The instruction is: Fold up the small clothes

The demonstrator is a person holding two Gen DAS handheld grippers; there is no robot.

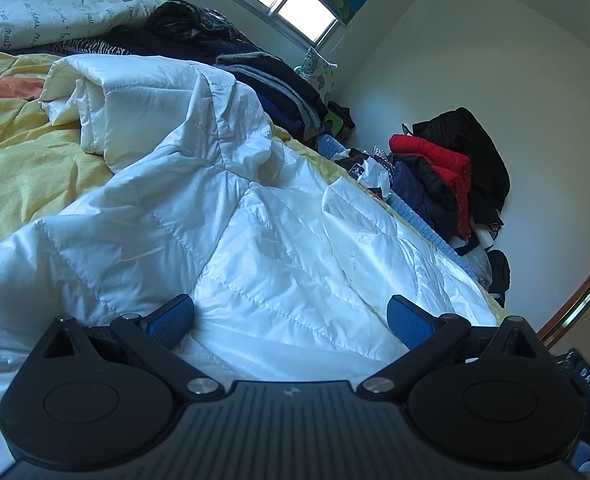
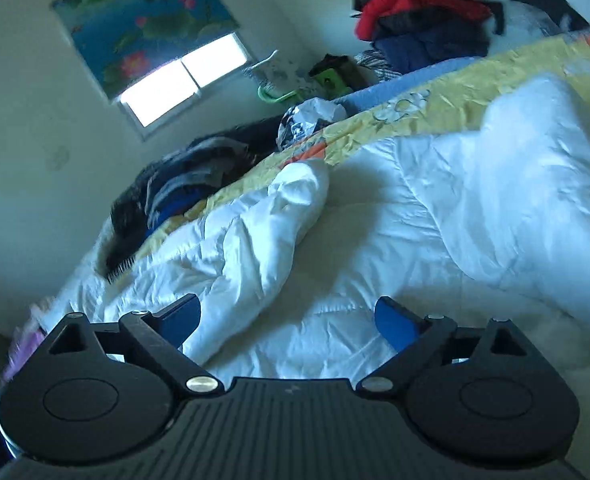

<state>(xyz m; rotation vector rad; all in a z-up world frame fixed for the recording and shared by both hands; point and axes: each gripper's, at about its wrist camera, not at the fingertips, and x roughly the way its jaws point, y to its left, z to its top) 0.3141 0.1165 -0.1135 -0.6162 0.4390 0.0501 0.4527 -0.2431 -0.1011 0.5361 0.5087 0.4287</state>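
While both the left tongs (image 1: 291, 322) and right tongs (image 2: 289, 320) stand apart over the white jacket (image 1: 223, 216), its slippery padded fabric may unfold unrestrained.

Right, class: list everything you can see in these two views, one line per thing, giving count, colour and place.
quilted jacket: one, white, spread on the bed under both grippers
bedspread: one, yellow, beneath the jacket
folded clothes pile: one, dark, far edge of bed
clothes heap: one, red, black, navy, by the wall
window: one, bright, back wall
blind: one, blue floral, above window
left gripper: one, black, blue fingers, open
right gripper: one, black, open
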